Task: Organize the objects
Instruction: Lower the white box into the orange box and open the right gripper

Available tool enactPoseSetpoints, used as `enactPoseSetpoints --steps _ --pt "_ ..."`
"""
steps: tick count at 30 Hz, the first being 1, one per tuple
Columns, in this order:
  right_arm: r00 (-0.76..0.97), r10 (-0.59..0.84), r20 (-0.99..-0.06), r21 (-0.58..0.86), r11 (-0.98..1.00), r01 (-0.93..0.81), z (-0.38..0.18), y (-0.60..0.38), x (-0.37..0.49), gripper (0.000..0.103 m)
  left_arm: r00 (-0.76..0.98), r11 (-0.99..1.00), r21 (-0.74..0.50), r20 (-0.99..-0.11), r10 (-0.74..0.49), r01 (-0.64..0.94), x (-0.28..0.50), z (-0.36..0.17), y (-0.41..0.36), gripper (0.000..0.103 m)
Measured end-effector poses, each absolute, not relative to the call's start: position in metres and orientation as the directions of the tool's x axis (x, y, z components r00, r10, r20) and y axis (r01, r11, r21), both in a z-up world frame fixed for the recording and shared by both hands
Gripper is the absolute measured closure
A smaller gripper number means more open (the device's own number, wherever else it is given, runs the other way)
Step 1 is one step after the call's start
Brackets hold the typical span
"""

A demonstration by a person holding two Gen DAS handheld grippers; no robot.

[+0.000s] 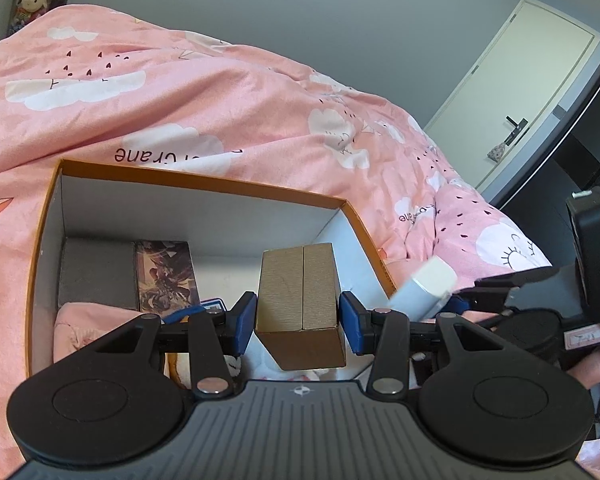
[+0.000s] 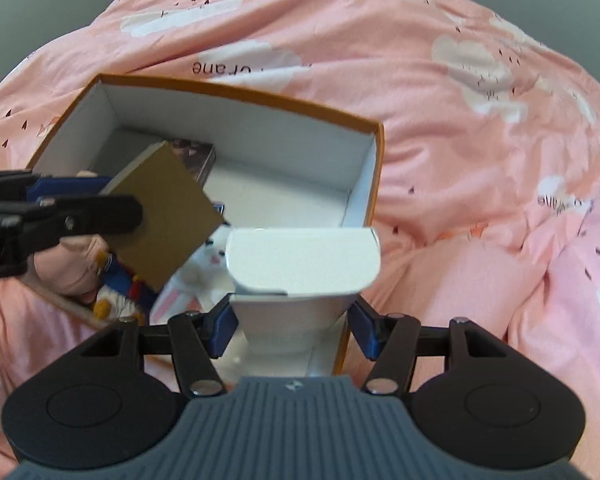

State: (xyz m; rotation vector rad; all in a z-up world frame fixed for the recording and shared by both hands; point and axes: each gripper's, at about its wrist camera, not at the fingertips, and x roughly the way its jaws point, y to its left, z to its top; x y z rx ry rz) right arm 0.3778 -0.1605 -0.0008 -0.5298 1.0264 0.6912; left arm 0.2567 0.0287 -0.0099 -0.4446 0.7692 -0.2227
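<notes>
Setting: an orange-rimmed open box (image 1: pixel 204 184) with white inner walls sits on a bed covered by a pink quilt (image 1: pixel 180 92) printed with clouds.
Left gripper (image 1: pixel 298 316): its blue pads are clamped on the two side faces of a tan box (image 1: pixel 300 296); it carries the box above the near middle of the orange-rimmed box.
Tan box, direction: its long axis runs away from the gripper, far end tipped slightly toward the box's far wall; in the right wrist view it hangs tilted over the box's left half.
Right gripper (image 2: pixel 292 320): it grips a white carton (image 2: pixel 300 264), pads pressed on the narrower near end, wide end forward.
White carton, place: above the near right corner of the orange-rimmed box, overlapping its rim; long axis along the fingers, aimed steeply down.
Already inside: a grey block (image 1: pixel 98 272) and a patterned box (image 1: pixel 166 272) against the far left wall, soft toys (image 2: pixel 196 276) at the near side.
Free space: the bare floor at the far right of the box.
Key relation: both held items are above the opening; the carton is nearer the empty right part, so it likely goes down there.
</notes>
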Motion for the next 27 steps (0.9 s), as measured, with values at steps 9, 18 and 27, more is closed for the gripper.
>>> enactPoseSetpoints --steps 9,18,27 --pt "0.302 0.25 -0.92 -0.058 0.674 -0.736 -0.022 -0.141 0.401 0.042 0.687 0.903 -0.427 -0.644 -0.336 0.042 0.276 -0.015 0.025 0.052" --pt "0.313 0.287 -0.905 -0.065 0.633 -0.771 -0.008 -0.141 0.411 0.041 0.649 0.92 -0.386 -0.685 -0.332 0.063 0.301 -0.032 0.013 0.053" --pt "0.371 0.337 -0.865 -0.12 0.579 -0.806 -0.001 -0.135 0.424 0.046 0.616 0.963 -0.263 -0.75 -0.241 0.057 0.303 -0.034 0.011 0.053"
